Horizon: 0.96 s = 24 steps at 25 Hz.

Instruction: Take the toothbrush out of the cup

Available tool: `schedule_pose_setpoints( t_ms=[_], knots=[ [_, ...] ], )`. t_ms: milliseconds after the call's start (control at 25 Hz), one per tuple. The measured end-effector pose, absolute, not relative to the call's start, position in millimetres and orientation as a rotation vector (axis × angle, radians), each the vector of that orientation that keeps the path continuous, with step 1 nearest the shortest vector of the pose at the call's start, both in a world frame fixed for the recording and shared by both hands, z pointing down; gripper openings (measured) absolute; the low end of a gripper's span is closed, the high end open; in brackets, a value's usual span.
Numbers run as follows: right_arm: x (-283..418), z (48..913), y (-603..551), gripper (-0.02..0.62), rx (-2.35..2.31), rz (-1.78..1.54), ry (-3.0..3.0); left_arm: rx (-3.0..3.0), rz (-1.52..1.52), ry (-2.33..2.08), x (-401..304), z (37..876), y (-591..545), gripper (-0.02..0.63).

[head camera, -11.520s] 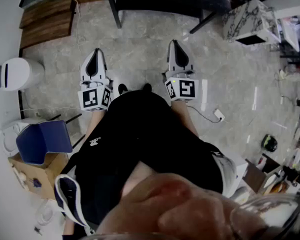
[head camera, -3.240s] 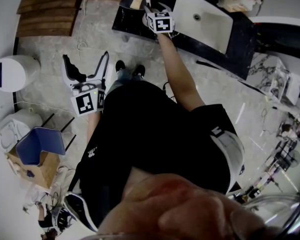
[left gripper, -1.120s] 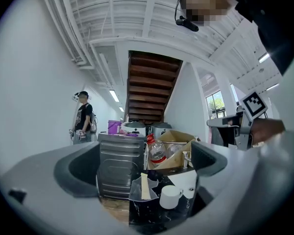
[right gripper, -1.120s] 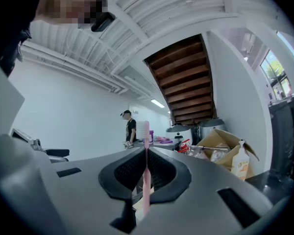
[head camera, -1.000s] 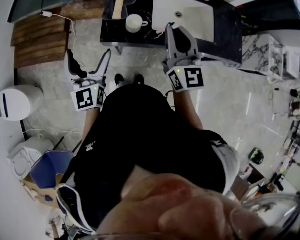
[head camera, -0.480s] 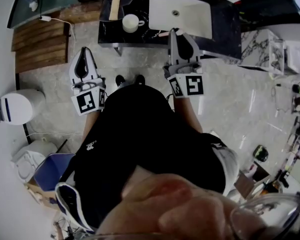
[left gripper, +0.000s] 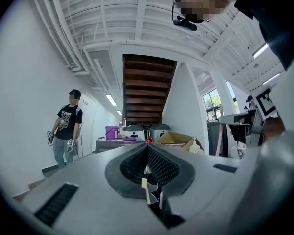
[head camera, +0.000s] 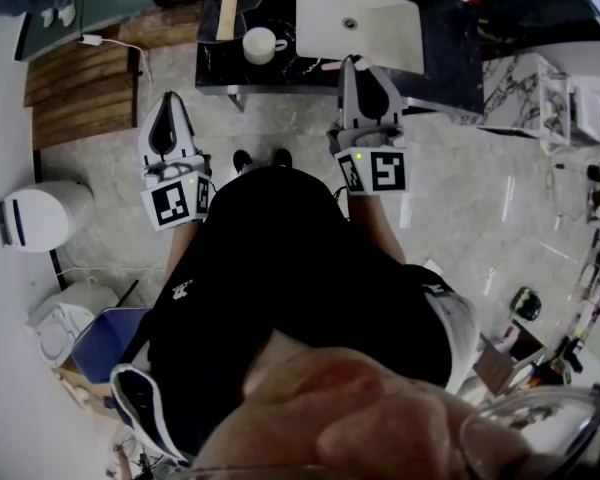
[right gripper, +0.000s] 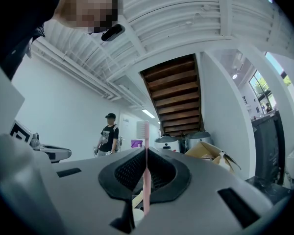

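Note:
My right gripper [head camera: 352,60] is shut on a pink toothbrush [right gripper: 146,173], which stands upright between the pads with its bristle head [right gripper: 144,129] above the jaws. In the head view the toothbrush [head camera: 330,65] sticks out sideways at the jaw tips, over the front edge of the black counter [head camera: 450,53]. The white cup [head camera: 260,43] stands on that counter to the left, apart from the gripper. My left gripper [head camera: 168,101] hangs over the floor short of the counter, shut with nothing between its pads [left gripper: 148,148].
A white basin [head camera: 380,28] is set in the counter right of the cup, and a wooden-handled item [head camera: 228,8] lies in a dark tray behind it. A white bin [head camera: 35,213] and a blue bin [head camera: 100,343] stand at the left. A person [left gripper: 66,126] stands across the room.
The left gripper's jaws, wide apart a second ago, have closed on nothing. The right gripper has kept the toothbrush and shifted slightly at the counter's edge.

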State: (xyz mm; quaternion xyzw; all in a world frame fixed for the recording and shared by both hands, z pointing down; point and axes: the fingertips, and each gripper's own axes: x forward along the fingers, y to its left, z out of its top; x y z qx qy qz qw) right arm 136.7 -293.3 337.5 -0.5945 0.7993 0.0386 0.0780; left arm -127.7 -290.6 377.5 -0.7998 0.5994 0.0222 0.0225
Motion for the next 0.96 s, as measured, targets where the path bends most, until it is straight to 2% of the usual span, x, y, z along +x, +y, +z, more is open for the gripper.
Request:
schedule_pose_setpoints(
  t_ms=[960],
  knots=[
    [133.9, 342.8, -293.6, 0.035, -1.794, 0.116, 2.393, -2.508, 0.079, 1.831, -126.2, 377.1, -289.4, 0.005]
  ],
)
